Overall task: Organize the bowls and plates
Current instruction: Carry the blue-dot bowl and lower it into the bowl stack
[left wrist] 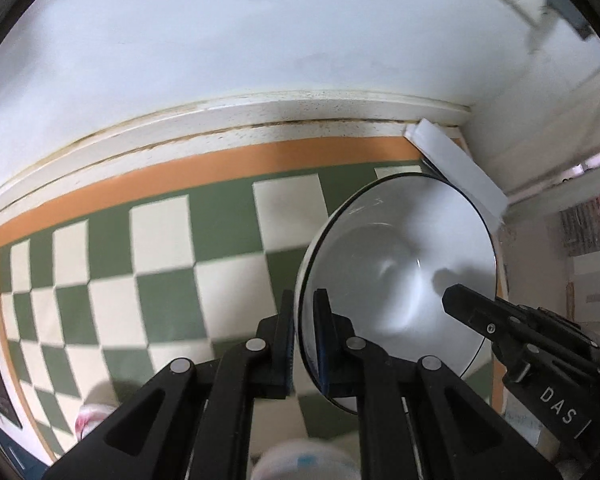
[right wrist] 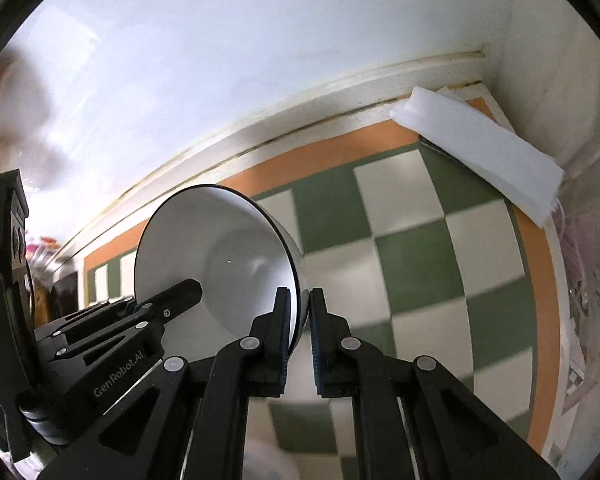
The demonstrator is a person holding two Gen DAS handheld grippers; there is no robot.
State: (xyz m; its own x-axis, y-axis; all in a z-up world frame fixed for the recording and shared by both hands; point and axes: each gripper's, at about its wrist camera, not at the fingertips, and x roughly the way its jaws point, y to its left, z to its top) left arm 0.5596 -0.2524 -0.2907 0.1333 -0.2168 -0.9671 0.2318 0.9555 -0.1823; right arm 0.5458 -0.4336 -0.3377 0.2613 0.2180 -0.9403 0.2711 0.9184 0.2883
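One white bowl with a thin dark rim [left wrist: 400, 248] hangs tilted above the checkered mat, held from both sides. My left gripper [left wrist: 304, 300] is shut on the bowl's left rim, one pad inside and one outside. In the same view a finger [left wrist: 460, 304] of the right gripper reaches into the bowl from the right. The right wrist view has the bowl [right wrist: 219, 248] at left of centre, with my right gripper [right wrist: 299, 294] shut on its right rim. A finger [right wrist: 179, 292] of the left gripper lies inside the bowl from the left.
Below lies a green and cream checkered mat [left wrist: 159, 240] with an orange border. A white ledge [left wrist: 259, 120] and white wall run behind it. A white folded strip [right wrist: 480, 152] leans in the far right corner. Blurred pale objects [left wrist: 300, 456] sit near the bottom edge.
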